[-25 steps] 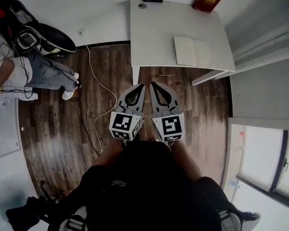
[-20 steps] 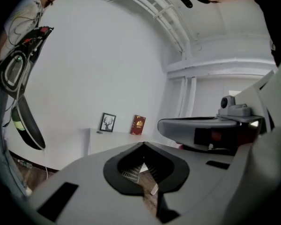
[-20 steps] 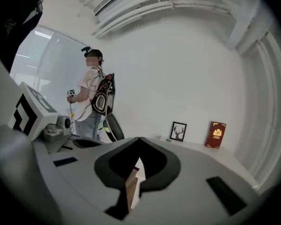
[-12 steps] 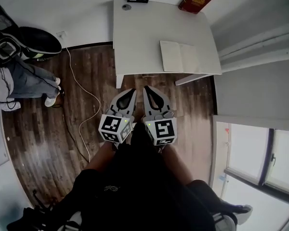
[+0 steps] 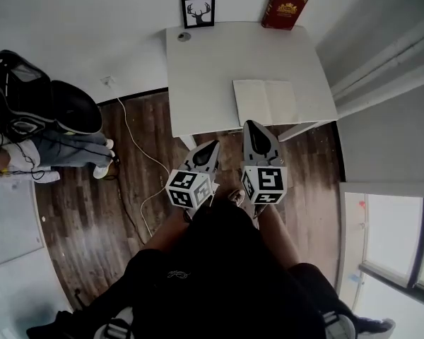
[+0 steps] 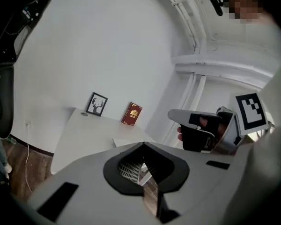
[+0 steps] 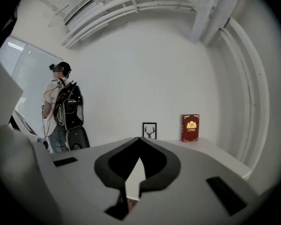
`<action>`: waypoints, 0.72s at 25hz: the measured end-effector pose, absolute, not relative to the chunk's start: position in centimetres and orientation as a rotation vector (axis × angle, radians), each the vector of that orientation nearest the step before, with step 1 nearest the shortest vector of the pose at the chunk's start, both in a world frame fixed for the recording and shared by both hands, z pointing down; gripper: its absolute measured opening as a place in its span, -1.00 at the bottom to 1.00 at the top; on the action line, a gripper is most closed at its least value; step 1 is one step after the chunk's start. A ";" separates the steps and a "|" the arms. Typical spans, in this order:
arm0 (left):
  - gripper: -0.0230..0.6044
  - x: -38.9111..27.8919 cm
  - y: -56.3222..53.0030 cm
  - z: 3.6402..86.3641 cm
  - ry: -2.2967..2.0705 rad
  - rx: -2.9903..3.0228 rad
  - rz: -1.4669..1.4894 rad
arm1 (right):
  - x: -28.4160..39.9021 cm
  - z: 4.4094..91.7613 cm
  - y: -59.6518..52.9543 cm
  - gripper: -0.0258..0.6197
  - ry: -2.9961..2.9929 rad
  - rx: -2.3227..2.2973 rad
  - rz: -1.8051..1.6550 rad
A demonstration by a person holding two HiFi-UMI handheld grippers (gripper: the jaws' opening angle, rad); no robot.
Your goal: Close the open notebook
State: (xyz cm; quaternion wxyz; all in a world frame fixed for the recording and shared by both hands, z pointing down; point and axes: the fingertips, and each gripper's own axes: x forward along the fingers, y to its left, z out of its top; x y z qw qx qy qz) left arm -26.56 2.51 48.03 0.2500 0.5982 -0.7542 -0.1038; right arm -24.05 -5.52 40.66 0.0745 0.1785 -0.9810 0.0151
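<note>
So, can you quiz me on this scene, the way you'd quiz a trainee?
1. True or false: the notebook on the table is already closed.
2. What stands against the wall to the right of the framed deer picture? A) red book B) lamp C) mug
3. Fill in: the left tongs and right tongs each hold ____.
Key: 1 false, it lies open. 2 A. 3 nothing; both are shut and empty.
</note>
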 end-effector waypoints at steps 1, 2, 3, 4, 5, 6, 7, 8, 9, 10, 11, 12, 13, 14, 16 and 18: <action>-0.92 -26.1 1.4 48.8 -2.046 1.607 -0.273 | -23.1 41.1 -6.9 -0.85 -2.937 0.554 0.057; -0.92 -25.6 0.3 49.8 -2.040 1.586 -0.253 | -22.0 41.6 -8.0 -0.85 -2.931 0.563 0.069; -0.92 -25.1 -0.7 50.9 -2.034 1.566 -0.225 | -21.0 42.2 -9.0 -0.85 -2.929 0.569 0.083; -0.92 -24.7 -1.8 52.2 -2.027 1.546 -0.194 | -20.0 42.8 -9.9 -0.85 -2.928 0.575 0.097; -0.92 -24.4 -2.8 53.5 -2.017 1.524 -0.162 | -19.1 43.4 -10.7 -0.85 -2.928 0.585 0.113; -0.92 -24.1 -3.8 54.7 -2.004 1.501 -0.137 | -18.3 44.0 -11.6 -0.85 -2.926 0.598 0.133; -0.92 -23.9 -4.6 55.8 -1.987 1.475 -0.124 | -17.6 44.6 -12.3 -0.85 -2.922 0.611 0.157; -0.92 -23.7 -5.3 56.8 -1.966 1.446 -0.125 | -16.9 45.3 -12.8 -0.85 -2.916 0.620 0.185; -0.92 -23.6 -5.8 57.7 -1.945 1.414 -0.139 | -16.4 45.8 -13.3 -0.85 -2.908 0.624 0.214; -0.92 -23.5 -6.4 58.5 -1.926 1.382 -0.154 | -15.9 46.3 -13.6 -0.85 -2.903 0.623 0.238; -0.92 -23.5 -6.9 59.1 -1.915 1.354 -0.159 | -15.5 46.6 -13.9 -0.85 -2.900 0.624 0.255; -0.92 -23.6 -7.3 59.7 -1.909 1.336 -0.151 | -15.2 46.8 -14.3 -0.85 -2.900 0.628 0.265; -0.91 -23.6 -7.8 60.3 -1.906 1.326 -0.134 | -14.9 46.9 -14.6 -0.85 -2.900 0.635 0.271; -0.89 -23.7 -8.3 60.9 -1.900 1.317 -0.118 | -14.8 47.0 -15.0 -0.85 -2.900 0.645 0.275; -0.87 -24.1 -9.1 62.2 -1.885 1.286 -0.105 | -14.7 47.4 -15.8 -0.85 -2.892 0.662 0.286; -0.83 -24.8 -9.5 63.4 -1.882 1.246 -0.102 | -14.6 47.9 -16.2 -0.85 -2.880 0.667 0.294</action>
